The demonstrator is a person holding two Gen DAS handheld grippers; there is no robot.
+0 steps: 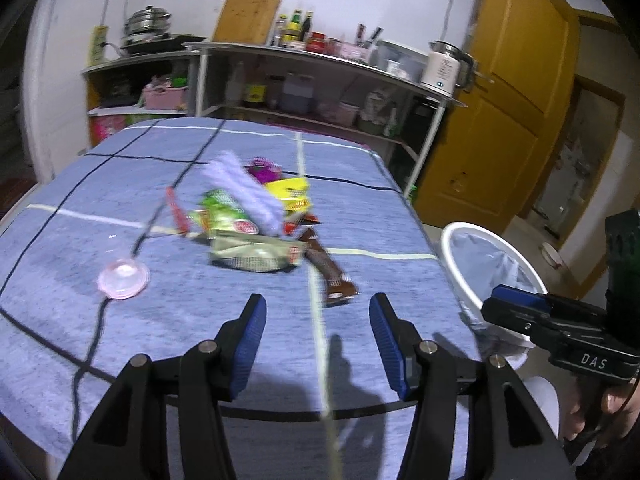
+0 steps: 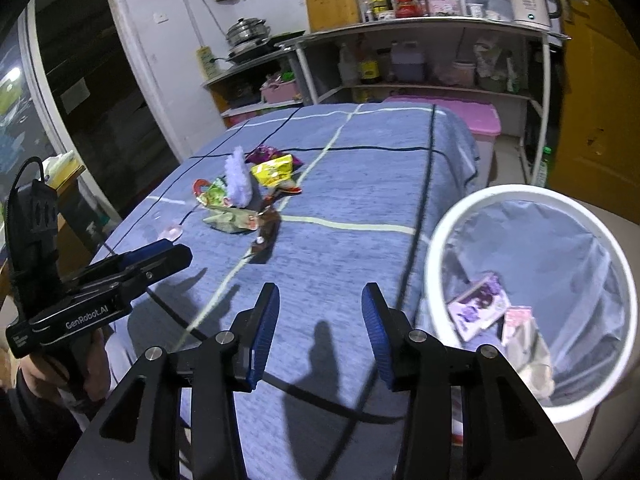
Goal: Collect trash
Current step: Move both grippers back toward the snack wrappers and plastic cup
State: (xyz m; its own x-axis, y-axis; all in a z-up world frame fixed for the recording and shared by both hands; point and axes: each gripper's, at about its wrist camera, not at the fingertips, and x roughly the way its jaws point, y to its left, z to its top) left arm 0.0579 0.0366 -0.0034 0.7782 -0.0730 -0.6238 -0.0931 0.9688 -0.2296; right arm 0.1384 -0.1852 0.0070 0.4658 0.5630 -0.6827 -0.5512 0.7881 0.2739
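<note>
Some trash binned, most still on the table

My left tool (image 1: 316,312) and right tool (image 2: 320,304) both gape empty; two packets (image 2: 480,306) lie in the white bin (image 2: 440,240) at right, while the wrapper pile (image 1: 256,220) waits farther across the table (image 1: 60,240).

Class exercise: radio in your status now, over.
Left gripper and right gripper open, empty. Wrapper pile on table; bin holds some. Path clear.

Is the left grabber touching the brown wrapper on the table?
Apart. In the left wrist view the left gripper stands open with only blue tablecloth between its fingers; the brown wrapper lies beyond the fingertips, cloth showing between them.
</note>
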